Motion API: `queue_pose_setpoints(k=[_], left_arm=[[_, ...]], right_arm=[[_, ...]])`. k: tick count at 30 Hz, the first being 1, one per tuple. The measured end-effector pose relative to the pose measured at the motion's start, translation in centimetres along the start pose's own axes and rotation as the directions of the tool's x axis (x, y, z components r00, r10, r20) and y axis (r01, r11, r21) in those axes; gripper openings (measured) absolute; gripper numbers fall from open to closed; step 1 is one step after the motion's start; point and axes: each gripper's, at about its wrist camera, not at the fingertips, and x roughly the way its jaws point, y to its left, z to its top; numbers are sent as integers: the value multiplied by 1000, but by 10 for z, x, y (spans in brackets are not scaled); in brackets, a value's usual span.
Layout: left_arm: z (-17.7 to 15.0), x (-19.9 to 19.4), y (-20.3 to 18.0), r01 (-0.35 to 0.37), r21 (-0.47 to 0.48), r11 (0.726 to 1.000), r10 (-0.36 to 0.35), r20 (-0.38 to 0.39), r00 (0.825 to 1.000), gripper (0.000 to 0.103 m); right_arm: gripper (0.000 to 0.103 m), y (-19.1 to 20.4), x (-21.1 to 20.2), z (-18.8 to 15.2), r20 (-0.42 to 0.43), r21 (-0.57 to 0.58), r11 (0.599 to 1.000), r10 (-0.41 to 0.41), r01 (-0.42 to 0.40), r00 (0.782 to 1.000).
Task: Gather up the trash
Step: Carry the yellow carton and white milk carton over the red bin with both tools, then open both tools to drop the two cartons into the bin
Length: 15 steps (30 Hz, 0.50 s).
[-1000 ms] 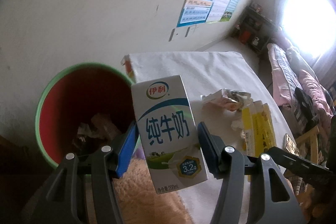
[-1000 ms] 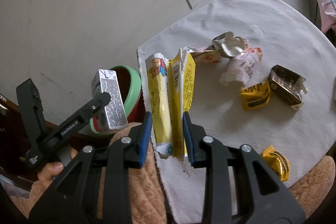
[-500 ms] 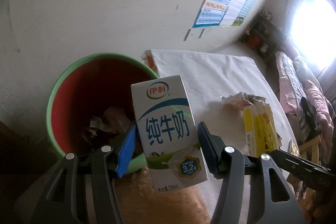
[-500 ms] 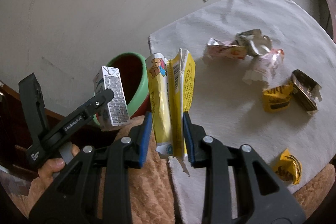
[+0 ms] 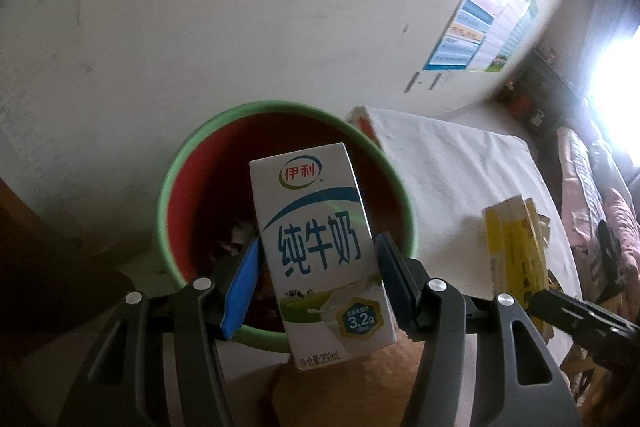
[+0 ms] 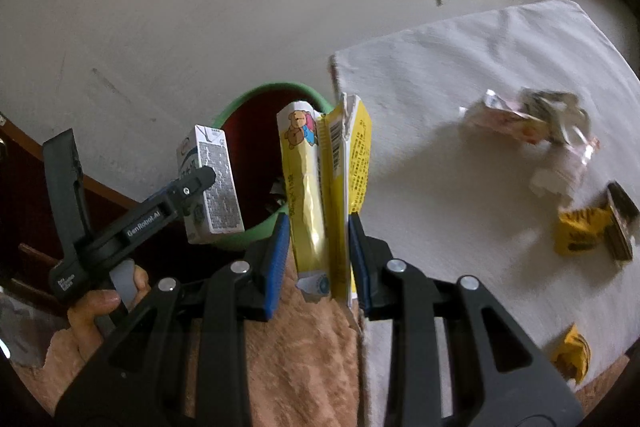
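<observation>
We find the left gripper (image 5: pixel 316 267) pinching a milk carton (image 5: pixel 320 239) upright over the green-rimmed bin (image 5: pixel 172 179), which already holds some crumpled scraps, while the right gripper (image 6: pixel 318 259) pinches a flattened yellow carton (image 6: pixel 326 195) just beside the bin's rim — neither item is released yet. In our judgement the task is partly done: crumpled wrappers (image 6: pixel 532 131), a yellow packet (image 6: pixel 580 233) and a small yellow scrap (image 6: pixel 572 355) remain on the cloth-covered bench (image 6: pixel 460 75).

Bin (image 5: pixel 168 211) bottom — behind carton (image 5: pixel 320 247)
</observation>
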Motion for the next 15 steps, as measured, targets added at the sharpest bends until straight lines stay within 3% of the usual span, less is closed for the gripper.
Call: queue_pose_setpoints(k=[11, 15], left_arm=[[17, 11, 18, -29, -9, 1000, 29, -17, 999, 55], [22, 11, 24, -35, -17, 999, 34, -18, 999, 56]], right_arm=[[29, 38, 44, 37, -6, -28, 998, 50, -50, 999], [39, 46, 59, 48, -20, -7, 997, 81, -81, 997]])
